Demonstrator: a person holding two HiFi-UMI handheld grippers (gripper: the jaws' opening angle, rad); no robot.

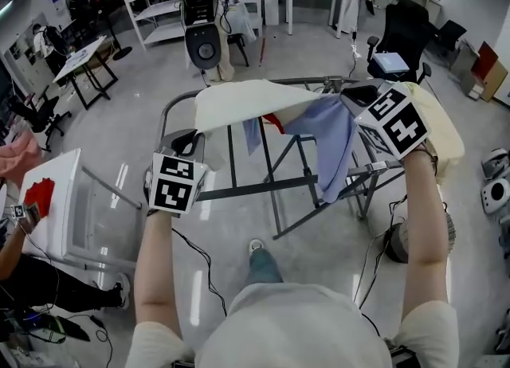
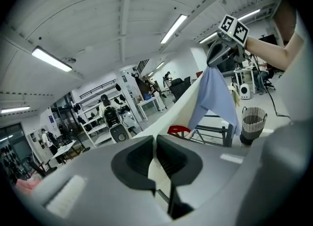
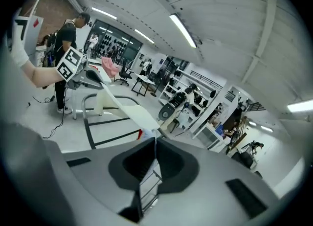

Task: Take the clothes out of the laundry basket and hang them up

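The left hand-held gripper (image 2: 155, 146) and the right hand-held gripper (image 3: 155, 146) are each pinching an edge of a cream garment (image 1: 247, 99), jaws closed tight on the fabric. The garment is stretching between them above the metal drying rack (image 1: 239, 191). A blue garment (image 1: 331, 139) is hanging down just beside the right hand-held gripper, with a red piece (image 1: 273, 122) showing next to it.

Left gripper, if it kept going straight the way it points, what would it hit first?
Likely the drying rack, just past the cream cloth that the left gripper is shut on; depth is unclear.
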